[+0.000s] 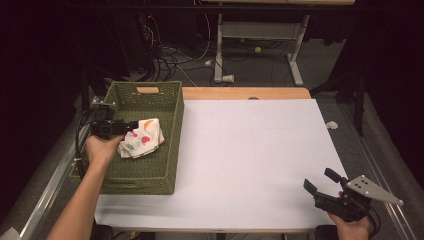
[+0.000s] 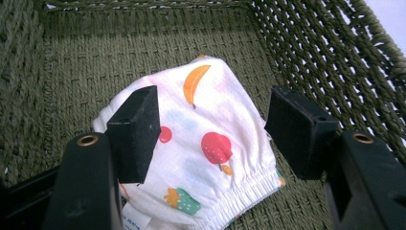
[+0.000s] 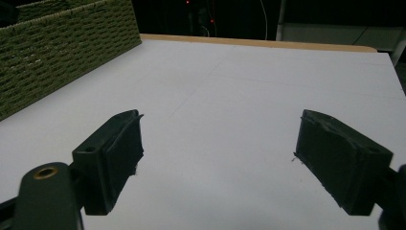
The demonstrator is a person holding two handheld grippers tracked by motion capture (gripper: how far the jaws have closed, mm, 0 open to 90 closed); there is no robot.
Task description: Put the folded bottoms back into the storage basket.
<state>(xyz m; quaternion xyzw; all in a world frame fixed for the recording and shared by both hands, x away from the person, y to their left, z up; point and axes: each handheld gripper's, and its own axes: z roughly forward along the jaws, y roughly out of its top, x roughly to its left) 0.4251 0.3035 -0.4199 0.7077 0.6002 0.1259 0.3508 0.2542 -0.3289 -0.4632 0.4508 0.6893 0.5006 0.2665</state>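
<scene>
1. A green woven basket (image 1: 150, 172) is set on the left part of the white table (image 1: 260, 160), its far wall bearing a wooden handle slot.
2. A white cloth (image 1: 142, 138), printed with fruit in orange, red and green, is seen lying inside the basket, on its floor, nearer the far wall than the near one.
3. In the left gripper view the cloth (image 2: 206, 143) is shown bunched, with an elastic hem along its lower edge and a small label at the bottom.
4. The left gripper (image 1: 131, 127) is held inside the basket, at the cloth's left edge, by a hand reaching over the basket's left wall.
5. Its jaws are spread wide, one on each side of the cloth; whether the pads touch the fabric cannot be told, and nothing is gripped.
6. The basket's right wall (image 2: 344, 62) is seen just behind the right jaw in that view.
7. The right gripper (image 1: 320, 184) is held well apart from the basket, near the table's front right corner, with a grey plate on top.
8. Its jaws are spread wide over bare table (image 3: 230, 96), and nothing is held between them.
9. In the right gripper view the basket (image 3: 62, 43) is seen far off at the upper left.
</scene>
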